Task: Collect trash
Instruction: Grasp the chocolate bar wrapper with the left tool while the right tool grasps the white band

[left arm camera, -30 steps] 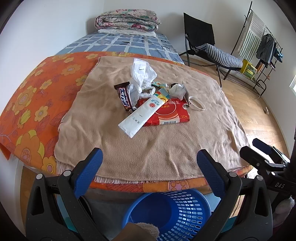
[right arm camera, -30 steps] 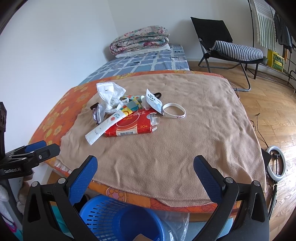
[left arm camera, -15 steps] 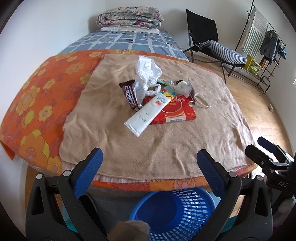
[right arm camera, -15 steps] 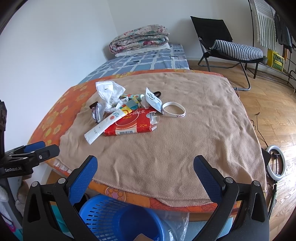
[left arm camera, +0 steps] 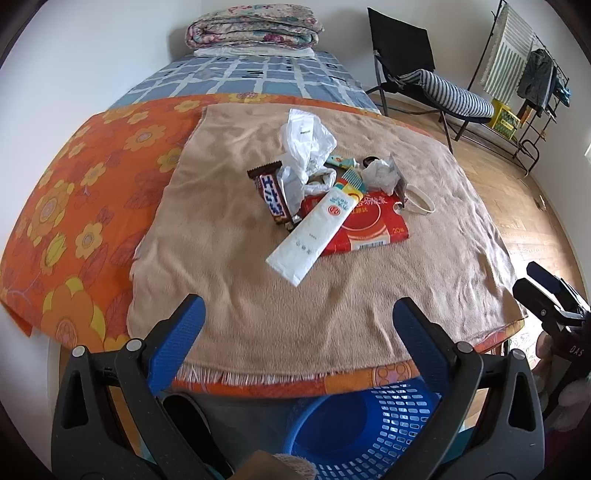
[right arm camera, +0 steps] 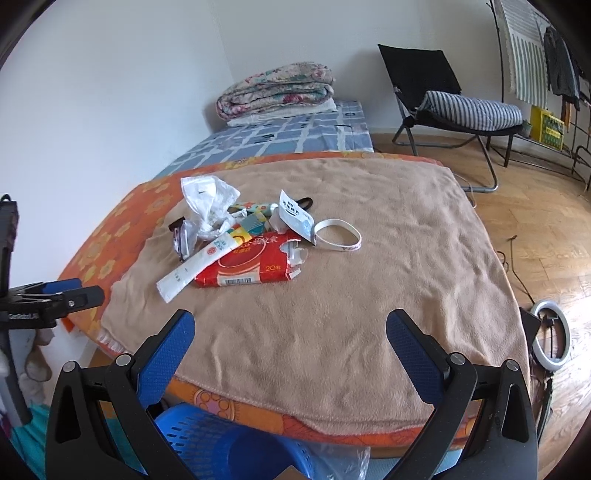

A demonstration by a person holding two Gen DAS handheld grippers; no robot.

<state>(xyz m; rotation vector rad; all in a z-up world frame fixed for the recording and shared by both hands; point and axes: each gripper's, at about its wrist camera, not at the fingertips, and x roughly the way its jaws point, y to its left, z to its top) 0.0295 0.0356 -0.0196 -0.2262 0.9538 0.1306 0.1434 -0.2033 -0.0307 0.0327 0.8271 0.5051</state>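
A pile of trash lies on the tan blanket (left arm camera: 240, 280): a white tube wrapper (left arm camera: 314, 236), a red tissue pack (left arm camera: 369, 225), a brown candy bar wrapper (left arm camera: 273, 195), crumpled clear plastic (left arm camera: 306, 144) and a white paper band (left arm camera: 419, 199). The pile also shows in the right wrist view: the red pack (right arm camera: 251, 264), the white tube wrapper (right arm camera: 195, 264), the band (right arm camera: 338, 240). My left gripper (left arm camera: 299, 325) is open and empty, short of the pile. My right gripper (right arm camera: 291, 332) is open and empty over the blanket's near edge. A blue basket (left arm camera: 354, 428) stands below the bed edge.
The bed has an orange flowered sheet (left arm camera: 74, 192) and a folded quilt (left arm camera: 255, 24) at the far end. A black folding chair (left arm camera: 424, 70) and a drying rack (left arm camera: 524, 66) stand on the wooden floor at right. A ring light (right arm camera: 552, 334) lies on the floor.
The left gripper has risen and moved forward toward the bed, so the pile sits lower and nearer in its view. The right gripper has barely moved. Both stay open.
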